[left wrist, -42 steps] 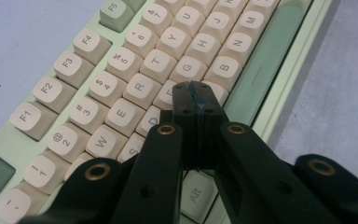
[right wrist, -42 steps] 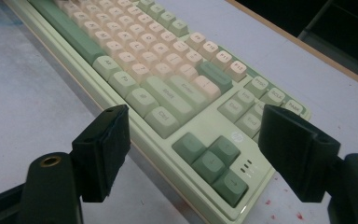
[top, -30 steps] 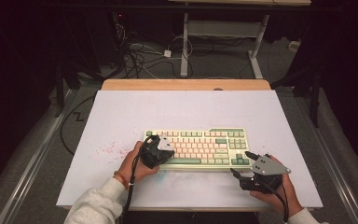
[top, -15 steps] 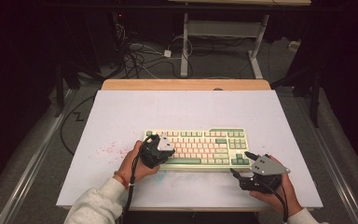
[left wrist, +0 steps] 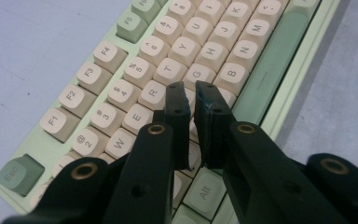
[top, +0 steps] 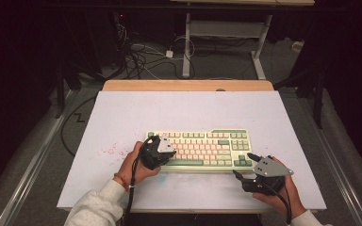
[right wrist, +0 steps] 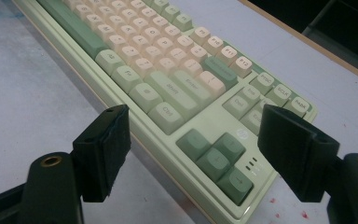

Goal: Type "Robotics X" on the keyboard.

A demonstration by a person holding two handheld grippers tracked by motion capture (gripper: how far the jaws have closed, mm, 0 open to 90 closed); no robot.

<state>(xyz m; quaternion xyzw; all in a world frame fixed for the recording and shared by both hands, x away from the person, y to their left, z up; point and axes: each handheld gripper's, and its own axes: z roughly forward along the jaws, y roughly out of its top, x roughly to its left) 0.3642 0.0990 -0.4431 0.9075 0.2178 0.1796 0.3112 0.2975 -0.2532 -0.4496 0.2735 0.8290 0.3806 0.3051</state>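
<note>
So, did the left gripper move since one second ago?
No. In the high view the left gripper stays at the same spot over the keyboard's left end.

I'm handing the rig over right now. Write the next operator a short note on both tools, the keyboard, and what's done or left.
Left tool: jaws nearly shut, gripping nothing, tips over the keys near F and G.
Right tool: jaws wide open, empty, at the keyboard's near right corner, by the arrow keys.
Keyboard: flat on the white table, near the front edge.
Done: no visible result yet.
Left: probably pressing keys with the left tool.
</note>
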